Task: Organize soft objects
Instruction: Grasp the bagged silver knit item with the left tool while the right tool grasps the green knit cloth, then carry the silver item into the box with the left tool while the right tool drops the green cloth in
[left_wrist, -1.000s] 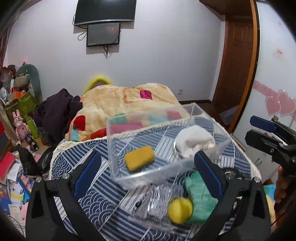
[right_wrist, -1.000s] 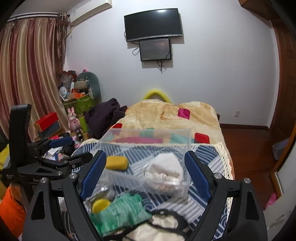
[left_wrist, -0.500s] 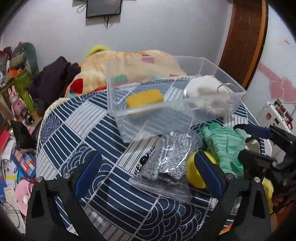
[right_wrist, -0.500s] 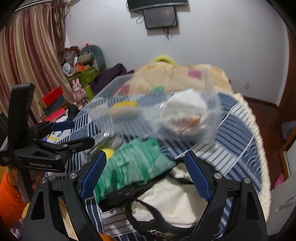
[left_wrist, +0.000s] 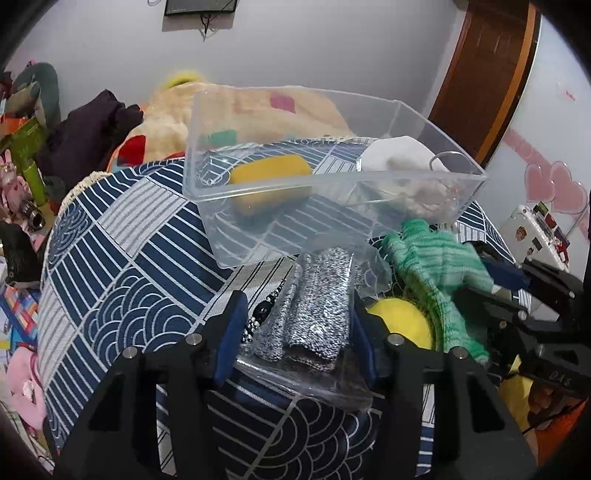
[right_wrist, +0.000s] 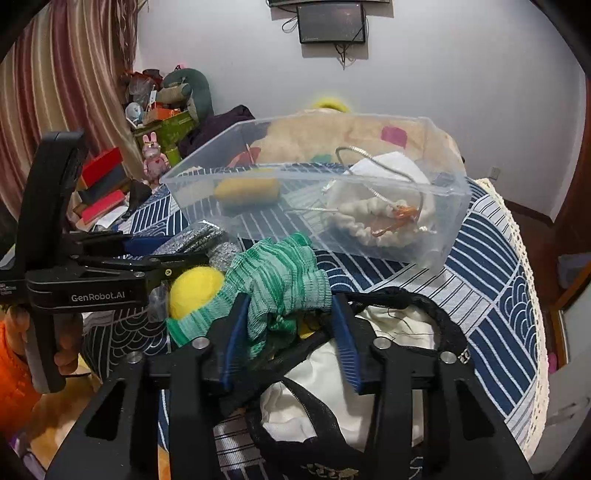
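A clear plastic bin (left_wrist: 207, 192) (right_wrist: 458, 199) sits on the blue patterned table and holds a yellow sponge (left_wrist: 271, 184) (right_wrist: 245, 190) and a white pouch (left_wrist: 402, 162) (right_wrist: 380, 218). My left gripper (left_wrist: 295, 332) straddles a plastic pack of grey speckled cloth (left_wrist: 314, 314), its jaws close around the pack. My right gripper (right_wrist: 288, 325) straddles a green knitted cloth (right_wrist: 277, 280) (left_wrist: 436, 266), its jaws close around the cloth. A yellow ball (right_wrist: 194, 290) (left_wrist: 400, 321) lies between the two items.
A white cloth bag with black straps (right_wrist: 369, 373) lies under my right gripper. The blue patterned tablecloth (left_wrist: 122, 258) has a lace edge (right_wrist: 524, 258) on the right. A bed with an orange blanket (left_wrist: 258, 107) stands behind the table. Clutter (right_wrist: 159, 122) lines the left wall.
Both grippers came down and forward toward the table. Both jaws narrowed, the left around the grey cloth pack, the right around the green cloth.
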